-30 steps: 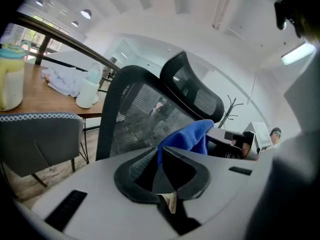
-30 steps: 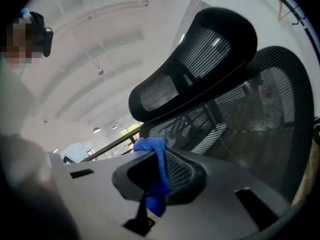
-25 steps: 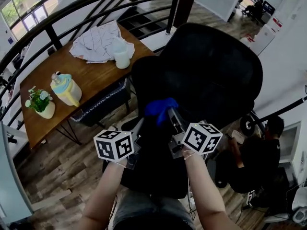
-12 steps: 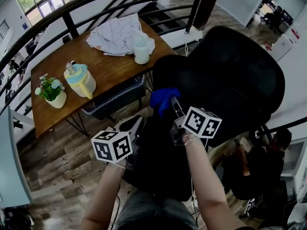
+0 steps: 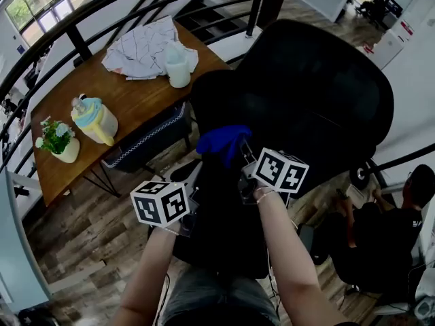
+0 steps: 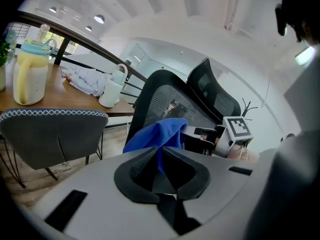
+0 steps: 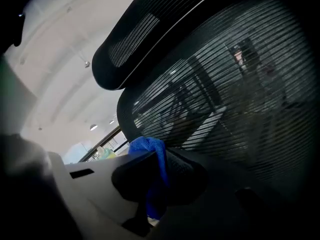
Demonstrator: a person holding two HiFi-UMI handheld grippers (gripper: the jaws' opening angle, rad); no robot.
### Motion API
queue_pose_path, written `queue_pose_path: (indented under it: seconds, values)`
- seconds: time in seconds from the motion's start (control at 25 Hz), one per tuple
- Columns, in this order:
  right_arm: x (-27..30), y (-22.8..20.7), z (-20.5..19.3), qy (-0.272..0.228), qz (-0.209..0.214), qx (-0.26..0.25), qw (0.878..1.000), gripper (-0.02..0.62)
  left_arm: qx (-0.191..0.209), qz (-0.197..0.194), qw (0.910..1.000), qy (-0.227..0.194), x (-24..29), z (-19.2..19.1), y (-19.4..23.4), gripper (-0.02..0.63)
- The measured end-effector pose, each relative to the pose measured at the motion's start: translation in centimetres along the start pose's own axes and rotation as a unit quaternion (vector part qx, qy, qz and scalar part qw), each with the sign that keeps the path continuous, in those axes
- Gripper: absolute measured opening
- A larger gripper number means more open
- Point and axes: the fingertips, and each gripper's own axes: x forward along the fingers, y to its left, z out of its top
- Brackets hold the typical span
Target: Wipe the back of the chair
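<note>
I am pinching the blue cloth point(image 5: 221, 141) in the right gripper point(image 5: 236, 156), aiming it at the mesh chair back point(image 5: 319, 100) at one o'clock for wiping; the left gripper point(image 5: 196, 176) is idling, jaws together.

Place looked like an open-plan office, mezzanine lvl: black mesh office chair point(image 5: 319, 100) w/ headrest, wooden table point(image 5: 129, 100) by a curved black railing point(image 5: 75, 29), staircase point(image 5: 217, 19) dropping behind it, wood-look floor point(image 5: 81, 250), big windows point(image 5: 37, 5), recessed ceiling lights point(image 6: 99, 19), potted plant point(image 5: 56, 141) on the table.
</note>
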Motion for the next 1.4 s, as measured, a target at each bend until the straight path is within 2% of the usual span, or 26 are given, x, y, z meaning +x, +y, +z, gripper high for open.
queue_pose_path:
  seconds: [0.32,0.84,1.16,1.4]
  values:
    - [-5.4,-5.3,1.0,-0.026,-0.046,0.028,0.998,0.044,0.02,-0.041,0.9984,0.034,3.0,-1.6,-4.2,0.038]
    - [-13.4,-12.6,3.1,-0.067,-0.103,0.052,0.991,0.044,0.04,-0.083,0.9929,0.075,6.9,-4.0,-9.5,0.038]
    - [-18.0,-16.4,4.8,-0.092,-0.136,0.058,0.985,0.044,0.052,-0.112,0.9881,0.091,9.6,-4.9,-13.2,0.038]
    - [-21.5,-19.5,5.3,-0.11,-0.168,0.064,0.978,0.044,0.059,-0.143,0.981,0.117,11.5,-6.3,-16.0,0.038]
